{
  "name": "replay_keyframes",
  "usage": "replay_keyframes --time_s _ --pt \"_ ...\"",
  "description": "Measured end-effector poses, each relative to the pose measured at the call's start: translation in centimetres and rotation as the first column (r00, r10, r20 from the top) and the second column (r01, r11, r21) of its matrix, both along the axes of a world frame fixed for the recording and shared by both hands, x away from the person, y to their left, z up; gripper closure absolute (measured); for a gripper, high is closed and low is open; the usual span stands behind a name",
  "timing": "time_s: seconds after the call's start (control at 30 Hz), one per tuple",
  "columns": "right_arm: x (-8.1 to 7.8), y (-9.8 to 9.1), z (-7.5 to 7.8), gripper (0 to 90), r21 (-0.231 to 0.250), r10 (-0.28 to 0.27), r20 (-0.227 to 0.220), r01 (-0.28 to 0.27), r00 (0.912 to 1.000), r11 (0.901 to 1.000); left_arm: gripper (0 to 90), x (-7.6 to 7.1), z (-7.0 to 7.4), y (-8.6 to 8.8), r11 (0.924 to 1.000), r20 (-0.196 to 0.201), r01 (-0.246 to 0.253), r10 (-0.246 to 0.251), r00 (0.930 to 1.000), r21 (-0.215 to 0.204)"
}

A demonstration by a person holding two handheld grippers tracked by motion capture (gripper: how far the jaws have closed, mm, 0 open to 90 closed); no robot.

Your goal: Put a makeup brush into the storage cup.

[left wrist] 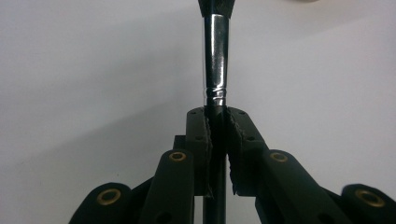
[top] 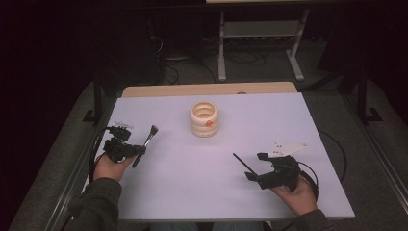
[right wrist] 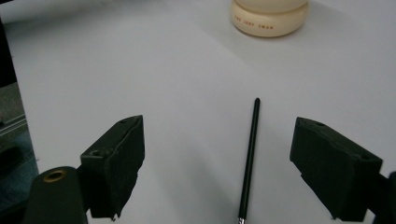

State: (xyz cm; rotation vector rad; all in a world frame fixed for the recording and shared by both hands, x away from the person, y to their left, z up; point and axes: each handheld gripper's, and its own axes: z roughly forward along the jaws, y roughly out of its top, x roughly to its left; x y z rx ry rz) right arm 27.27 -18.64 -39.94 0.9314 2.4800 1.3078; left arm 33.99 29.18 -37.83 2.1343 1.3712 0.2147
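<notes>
Left gripper (top: 136, 150), clamped on a black-handled makeup brush with chrome ferrule (top: 146, 142), should carry it bristles-up over the cream ribbed holder (top: 204, 119) mid-table; right gripper (top: 246, 169), jaws wide, straddles a thin black stick (right wrist: 249, 156).

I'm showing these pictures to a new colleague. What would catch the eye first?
Probably the cream ringed holder standing alone at the middle of the white table. Next, the left tongs, shut on a makeup brush, and the open right tongs straddling a thin black stick lying flat.
</notes>
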Motion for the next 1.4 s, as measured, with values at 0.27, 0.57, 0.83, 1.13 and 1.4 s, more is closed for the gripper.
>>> replay_keyframes --time_s 0.27,0.57,0.83,1.13,1.4 --pt "0.2 1.1 1.0 15.5 -0.011 0.029 0.000 -0.029 0.9996 0.9995 79.8 -1.1 1.1 0.3 0.9980 0.049 0.049 -0.048 0.9977 -0.039" --pt "0.7 2.4 2.5 14.6 0.007 0.047 0.001 -0.047 0.9989 0.9989 79.8 -2.0 1.4 -0.3 0.9911 0.076 0.110 -0.105 0.9916 -0.075" --pt "1.0 3.5 3.8 15.2 0.019 0.092 0.006 -0.093 0.9957 0.9955 79.7 -3.0 2.1 -1.9 0.9768 0.120 0.194 -0.183 0.9757 -0.090" --pt "1.7 4.5 4.3 15.2 0.028 0.129 -0.014 -0.128 0.9916 0.9913 79.7 -3.8 2.7 -3.7 0.9572 0.151 0.270 -0.254 0.9554 -0.103" --pt "2.7 6.0 4.7 15.2 0.038 0.171 -0.026 -0.170 0.9849 0.9847 79.7 -4.4 3.2 -5.5 0.9315 0.194 0.344 -0.318 0.9280 -0.119"
